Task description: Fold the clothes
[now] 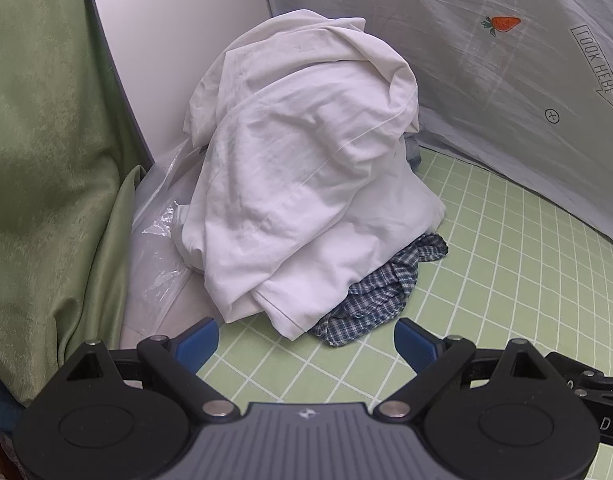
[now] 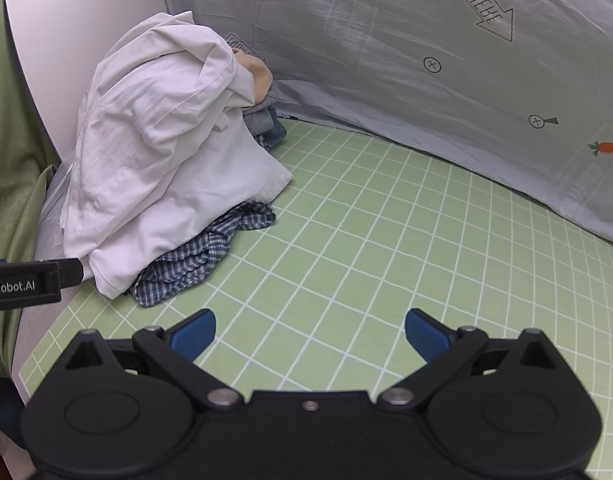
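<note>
Both grippers, left & right, wide apart, empty, facing white garment heaped over plaid shirt.

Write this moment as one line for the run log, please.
left gripper: open, empty | right gripper: open, empty | white garment: heaped on pile | plaid cloth: underneath | folding: not begun

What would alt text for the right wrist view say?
A heap of clothes, a white garment over a blue checked one, sits at the left on a green grid sheet. The open right gripper hovers empty in front.
</note>
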`<state>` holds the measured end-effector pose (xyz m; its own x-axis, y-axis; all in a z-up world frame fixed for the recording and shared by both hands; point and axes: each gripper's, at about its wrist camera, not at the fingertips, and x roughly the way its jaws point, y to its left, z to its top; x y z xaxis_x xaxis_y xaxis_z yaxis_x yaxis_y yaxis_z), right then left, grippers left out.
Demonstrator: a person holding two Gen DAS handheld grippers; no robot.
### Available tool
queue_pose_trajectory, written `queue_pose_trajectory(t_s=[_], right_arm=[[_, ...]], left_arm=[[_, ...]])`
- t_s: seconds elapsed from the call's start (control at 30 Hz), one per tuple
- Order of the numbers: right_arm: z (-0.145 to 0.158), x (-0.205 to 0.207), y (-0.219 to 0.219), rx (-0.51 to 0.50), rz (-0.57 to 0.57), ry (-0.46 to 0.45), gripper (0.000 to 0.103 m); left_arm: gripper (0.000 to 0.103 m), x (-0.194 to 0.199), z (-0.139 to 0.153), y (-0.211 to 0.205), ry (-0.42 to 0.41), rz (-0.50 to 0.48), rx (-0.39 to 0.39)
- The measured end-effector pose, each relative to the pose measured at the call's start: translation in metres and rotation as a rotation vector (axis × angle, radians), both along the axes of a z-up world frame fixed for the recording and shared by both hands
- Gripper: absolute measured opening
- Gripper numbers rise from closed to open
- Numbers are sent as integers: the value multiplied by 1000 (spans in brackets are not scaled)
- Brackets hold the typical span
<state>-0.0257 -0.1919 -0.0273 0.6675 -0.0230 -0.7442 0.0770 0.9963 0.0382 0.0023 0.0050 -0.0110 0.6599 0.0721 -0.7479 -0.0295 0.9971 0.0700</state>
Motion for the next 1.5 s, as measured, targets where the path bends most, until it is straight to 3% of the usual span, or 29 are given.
queue_pose_trajectory(t_s=[0.5,0.77,1.07,1.17,1.27,1.33,1.4,1.5], right_arm=[[2,55,7,-28,25,1,102],[32,142,18,4,52,-83,102],[43,254,60,53,130,-129,94],[35,271,70,89,145,-109,84],[27,281,73,139,137,-80,83],[21,287,76,172,132,-62,76],[21,284,74,207,168,-66,39],[31,270,79,141,233,-113,9]], left_arm=[[94,43,2,17,17,43,1],[94,118,18,47,-41,111,8],[93,191,-15,82,48,151,-109],[81,216,-26,94,78,164,-148],[54,221,-29,95,71,130,-181],[37,218,-30,89,66,107,-167],[27,213,-29,81,55,98,-130],[15,200,-23,72,32,106,-100]])
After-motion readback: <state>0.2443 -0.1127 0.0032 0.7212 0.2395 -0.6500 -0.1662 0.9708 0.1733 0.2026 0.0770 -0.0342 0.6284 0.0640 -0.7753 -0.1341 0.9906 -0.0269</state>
